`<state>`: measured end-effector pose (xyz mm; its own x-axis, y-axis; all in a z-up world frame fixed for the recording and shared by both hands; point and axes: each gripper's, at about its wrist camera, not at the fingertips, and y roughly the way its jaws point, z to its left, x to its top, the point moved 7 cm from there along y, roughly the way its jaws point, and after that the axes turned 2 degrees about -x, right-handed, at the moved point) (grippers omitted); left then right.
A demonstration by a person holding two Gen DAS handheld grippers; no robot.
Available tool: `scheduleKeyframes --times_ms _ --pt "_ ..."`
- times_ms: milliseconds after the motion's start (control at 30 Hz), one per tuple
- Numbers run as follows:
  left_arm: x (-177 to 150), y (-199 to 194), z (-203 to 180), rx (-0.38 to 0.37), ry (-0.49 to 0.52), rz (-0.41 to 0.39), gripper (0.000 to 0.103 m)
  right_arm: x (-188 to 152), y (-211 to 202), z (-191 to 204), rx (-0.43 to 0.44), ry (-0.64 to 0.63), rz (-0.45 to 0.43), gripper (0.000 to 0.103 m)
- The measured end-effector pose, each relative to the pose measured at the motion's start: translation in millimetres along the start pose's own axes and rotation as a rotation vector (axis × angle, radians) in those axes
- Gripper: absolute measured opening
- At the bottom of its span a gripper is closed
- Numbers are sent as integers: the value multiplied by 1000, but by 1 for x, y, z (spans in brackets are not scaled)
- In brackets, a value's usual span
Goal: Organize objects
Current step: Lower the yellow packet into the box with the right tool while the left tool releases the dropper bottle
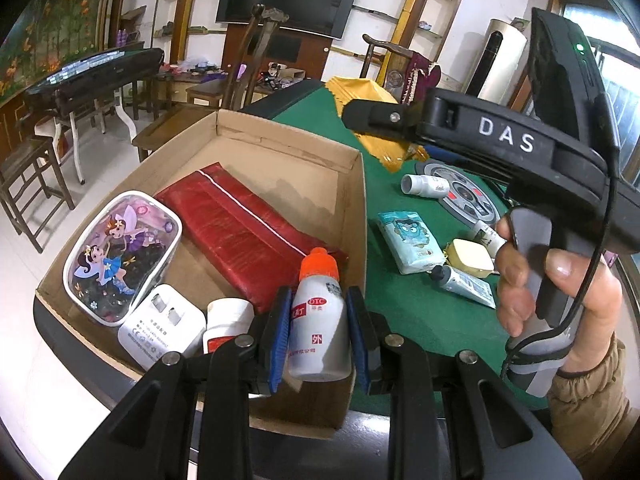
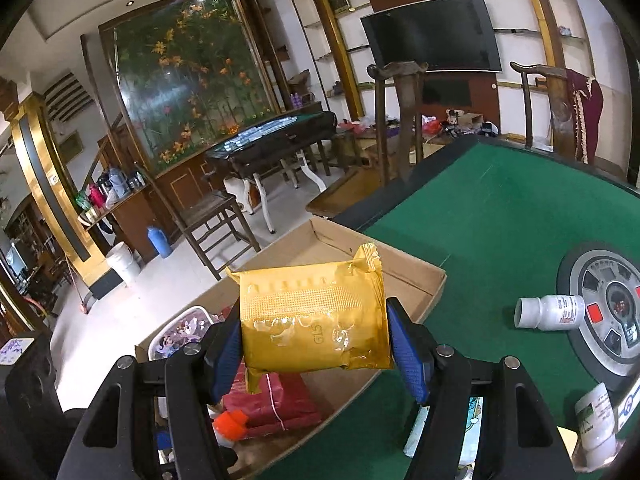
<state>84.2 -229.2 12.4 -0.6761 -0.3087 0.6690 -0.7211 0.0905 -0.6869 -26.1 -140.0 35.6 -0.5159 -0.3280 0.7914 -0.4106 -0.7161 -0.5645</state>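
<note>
My left gripper (image 1: 319,300) is shut on a white bottle with an orange cap (image 1: 318,320), held upright over the near corner of an open cardboard box (image 1: 280,136). In the box lie a red pouch (image 1: 248,232), a fairy-print case (image 1: 120,252), a white plug adapter (image 1: 164,328) and a white bottle with a red label (image 1: 226,320). My right gripper (image 2: 314,320) is shut on a gold foil packet (image 2: 316,320), its blue pads on both sides, above the box's right wall (image 2: 436,280). In the left wrist view the right gripper's black body (image 1: 504,140) hangs over the table.
On the green table (image 2: 500,220) lie a white bottle (image 2: 548,312), a round control panel (image 2: 612,308), a blue tissue pack (image 1: 410,240), a cream case (image 1: 470,258), a tube (image 1: 464,282) and another bottle (image 2: 596,420). Wooden chairs (image 2: 400,120) stand beyond the table's far edge.
</note>
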Motion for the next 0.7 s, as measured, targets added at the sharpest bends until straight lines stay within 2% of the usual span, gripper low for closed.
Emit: scheduleKeyframes --times_ms 500,700 --pt "-9 16 1 -3 11 44 27 -8 14 -3 -20 -20 34 71" --pt "-12 19 -1 13 51 54 27 -14 31 -7 -34 -35 72 71"
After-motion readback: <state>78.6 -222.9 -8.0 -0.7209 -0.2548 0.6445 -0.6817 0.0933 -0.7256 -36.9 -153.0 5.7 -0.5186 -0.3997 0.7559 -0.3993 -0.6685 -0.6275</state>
